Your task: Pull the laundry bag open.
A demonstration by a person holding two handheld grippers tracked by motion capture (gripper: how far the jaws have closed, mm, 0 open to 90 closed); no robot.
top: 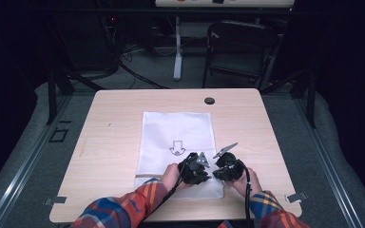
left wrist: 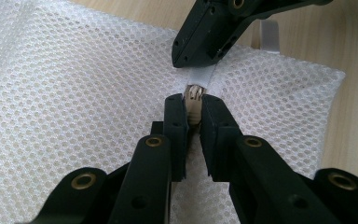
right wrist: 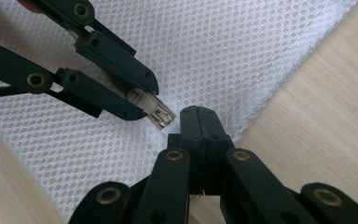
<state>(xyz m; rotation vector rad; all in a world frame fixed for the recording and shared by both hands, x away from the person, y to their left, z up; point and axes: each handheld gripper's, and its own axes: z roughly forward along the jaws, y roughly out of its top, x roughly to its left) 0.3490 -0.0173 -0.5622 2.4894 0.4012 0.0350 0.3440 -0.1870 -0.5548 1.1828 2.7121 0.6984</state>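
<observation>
Light wood table [top: 114, 142] with a white mesh bag [top: 178, 130] lying flat in the middle, small black arrow-like print [top: 176, 147] on it. Round dark grommet [top: 209, 100] near the far edge, past the bag. Off the table: black folding chair [top: 240, 47] far right, white desk leg [top: 177, 47] and a tangle of cables on the floor behind. Plaid sleeves [top: 123, 209] coming in from the near edge. Nothing else on the tabletop crowding the bag. Both tools down at the bag's near right corner, almost nose to nose. Left gripper [left wrist: 194, 112] clamped on the zipper pull [left wrist: 194, 93], jaws pinched in on the little metal tab, brassy end poking out past the tips. Right gripper [right wrist: 199, 122] squeezed together on the mesh edge just beside that pull; also seen from the other side as the dark block [left wrist: 209, 35] sitting over a flat white strip [left wrist: 200, 77] at the bag's seam. In the right gripper view, left tool reaching in from the upper left with the pull [right wrist: 153, 109] sticking out toward the right tips, close but not touching. Bag edge running diagonally there, bare wood to the right.
</observation>
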